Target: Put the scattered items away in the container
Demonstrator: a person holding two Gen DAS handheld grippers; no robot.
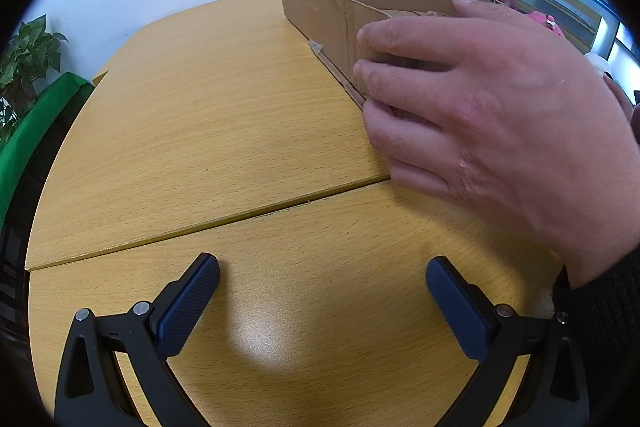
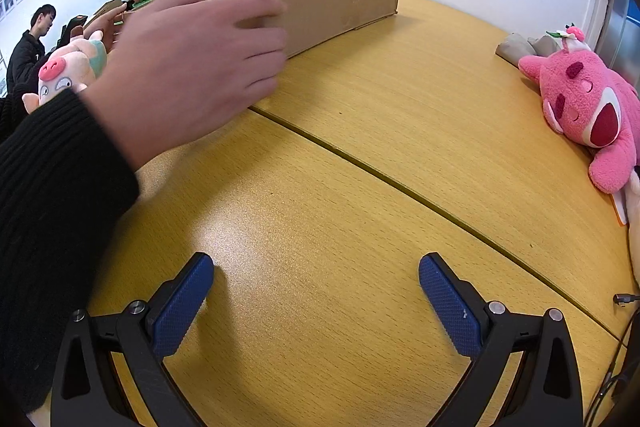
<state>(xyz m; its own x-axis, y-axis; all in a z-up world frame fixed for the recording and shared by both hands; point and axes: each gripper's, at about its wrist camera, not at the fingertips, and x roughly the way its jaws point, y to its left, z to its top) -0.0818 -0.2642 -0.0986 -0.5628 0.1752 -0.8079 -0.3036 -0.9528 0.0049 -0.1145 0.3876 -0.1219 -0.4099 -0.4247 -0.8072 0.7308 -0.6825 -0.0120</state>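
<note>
on the wooden table (image 2: 360, 155), both grippers' jaws released, a bare hand (image 2: 192, 67) on the cardboard box (image 2: 340, 3)

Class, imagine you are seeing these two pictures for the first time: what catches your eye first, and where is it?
A bare hand on the near wall of the cardboard box at the far side of the wooden table. Next, the pink plush toy lying at the table's right edge. Both grippers are open and empty.

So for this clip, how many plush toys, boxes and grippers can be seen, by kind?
Plush toys: 2, the pink plush and the pig plush.
Cardboard box: 1.
Grippers: 2, left gripper and right gripper, both open.
Total: 5.
</note>
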